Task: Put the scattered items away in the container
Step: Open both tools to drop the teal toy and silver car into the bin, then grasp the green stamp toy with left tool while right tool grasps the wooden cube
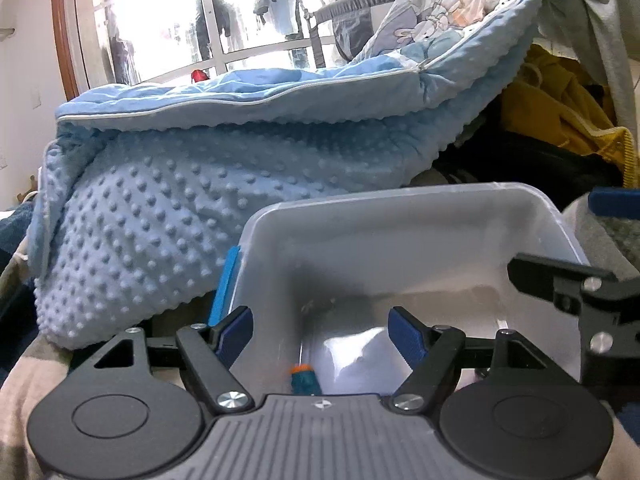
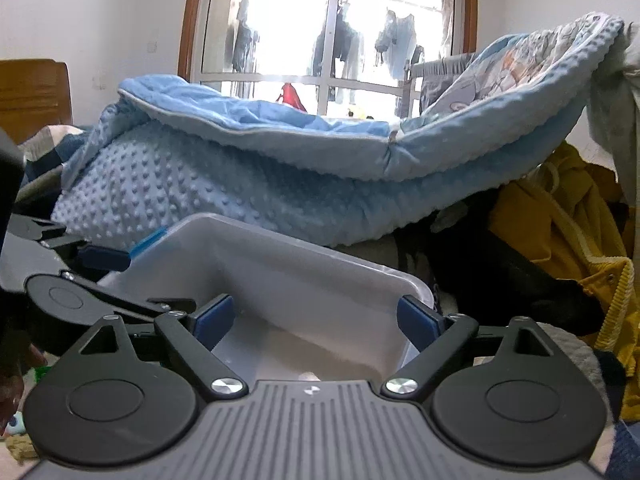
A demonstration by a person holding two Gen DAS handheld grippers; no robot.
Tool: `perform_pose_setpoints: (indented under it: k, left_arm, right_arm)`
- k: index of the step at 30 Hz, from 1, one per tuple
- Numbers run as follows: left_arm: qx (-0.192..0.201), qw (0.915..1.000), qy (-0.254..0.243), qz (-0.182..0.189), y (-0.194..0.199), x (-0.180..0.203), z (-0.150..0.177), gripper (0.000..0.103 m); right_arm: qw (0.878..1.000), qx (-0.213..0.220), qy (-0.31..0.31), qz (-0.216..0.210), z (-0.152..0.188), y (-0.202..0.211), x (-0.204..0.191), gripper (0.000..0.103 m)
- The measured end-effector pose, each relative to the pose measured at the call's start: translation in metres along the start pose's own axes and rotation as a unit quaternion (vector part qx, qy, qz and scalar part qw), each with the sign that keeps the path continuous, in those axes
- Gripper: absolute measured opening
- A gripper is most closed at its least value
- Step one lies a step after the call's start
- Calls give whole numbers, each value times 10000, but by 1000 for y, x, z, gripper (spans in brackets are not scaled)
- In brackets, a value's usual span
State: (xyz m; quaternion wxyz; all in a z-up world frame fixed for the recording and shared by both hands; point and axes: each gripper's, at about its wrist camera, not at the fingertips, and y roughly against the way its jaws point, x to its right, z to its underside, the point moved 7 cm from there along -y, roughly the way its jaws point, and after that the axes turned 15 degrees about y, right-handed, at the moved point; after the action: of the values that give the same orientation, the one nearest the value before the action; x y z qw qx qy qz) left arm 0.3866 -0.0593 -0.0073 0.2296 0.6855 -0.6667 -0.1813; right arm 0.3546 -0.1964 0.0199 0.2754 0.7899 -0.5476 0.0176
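Note:
A translucent plastic container (image 1: 400, 224) with a blue side latch (image 1: 225, 284) stands on the bed in front of both grippers; it also shows in the right wrist view (image 2: 304, 276). My left gripper (image 1: 320, 330) is open and empty above its inside. On the container's bottom lie a white item (image 1: 360, 364) and a small teal item with an orange tip (image 1: 304, 378). My right gripper (image 2: 316, 320) is open and empty over the container's near right part. The right gripper's side shows at the right of the left wrist view (image 1: 580, 292).
A dotted light-blue blanket (image 1: 180, 208) is piled behind and left of the container. A yellow garment (image 2: 568, 232) and dark clothes (image 2: 500, 276) lie at the right. A window (image 2: 332, 24) is at the back. Small items lie low at the left (image 2: 16, 424).

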Motion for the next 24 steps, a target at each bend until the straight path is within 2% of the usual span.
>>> perform_pose_setpoints:
  k: [6,9,13,17,21,24]
  left_arm:
    - [-43,9999,-104,-129,45,-35,38,79]
    - [-120,9997,28,-209,67,-53,68,79]
    - [-409,9986,241,-235,83,-66,114,79]
    - [-809,9959,394,-98,85,-65,159,79]
    - [-926,9955,173,-65,82,-51,186,79]
    - [-996,9950,-72,-3,77,-38,196,79]
  right_arm:
    - [9996,198,114,-175,3,37,-21,96]
    - [9989,235,144,-380,12,52,-39,96]
    - [9976,115,218,-652,36,63,-64,96]
    - [9950,-138,169,-979,70,61,-87,96]
    - [9904,-354,362,-1282,100,51,-109,93]
    - [9866,-569,537,-1434,118,40,-121,88]
